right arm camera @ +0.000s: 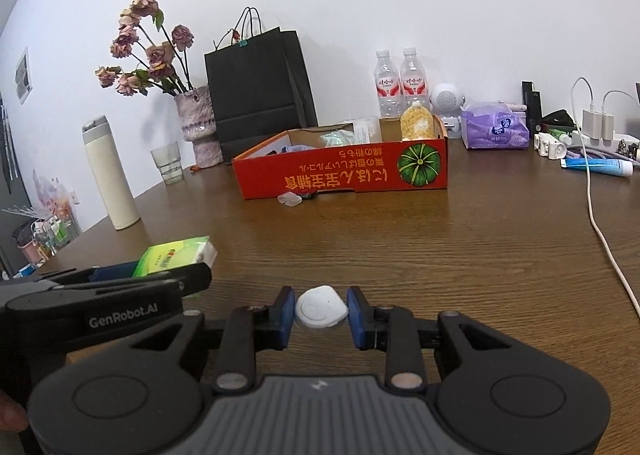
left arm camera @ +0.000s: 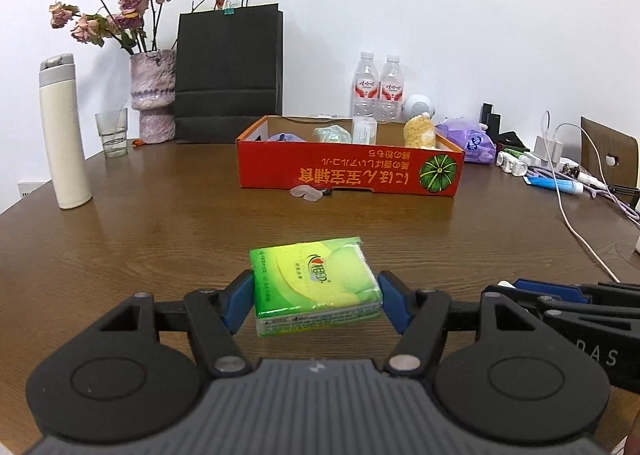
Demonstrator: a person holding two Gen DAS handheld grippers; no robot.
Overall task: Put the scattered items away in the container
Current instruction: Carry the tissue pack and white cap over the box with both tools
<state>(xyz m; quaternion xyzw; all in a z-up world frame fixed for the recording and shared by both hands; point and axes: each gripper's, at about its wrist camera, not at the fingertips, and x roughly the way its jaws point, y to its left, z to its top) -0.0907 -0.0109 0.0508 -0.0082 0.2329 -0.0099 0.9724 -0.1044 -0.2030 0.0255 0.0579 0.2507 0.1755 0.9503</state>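
Observation:
My left gripper (left arm camera: 316, 301) is shut on a green tissue pack (left arm camera: 314, 283), its blue pads pressed on both sides, held above the brown table. A small white rounded case (right arm camera: 320, 311) is pinched between the pads of my right gripper (right arm camera: 320, 313). Across the table stands the red cardboard box (left arm camera: 348, 173), holding a yellow bag (left arm camera: 418, 133), a white carton and some wrapped items. In the right wrist view the left gripper with the tissue pack (right arm camera: 176, 255) shows at the left, and the red box (right arm camera: 340, 171) lies ahead.
A small pinkish clear item (left arm camera: 306, 193) lies against the box's front wall. A cream flask (left arm camera: 64, 131), a glass (left arm camera: 112, 131), a flower vase (left arm camera: 154, 95) and a black bag (left arm camera: 230, 71) stand at left and behind. Water bottles (left arm camera: 376, 85), purple tissue pack (left arm camera: 470, 143), cables (left arm camera: 568, 211) crowd the right.

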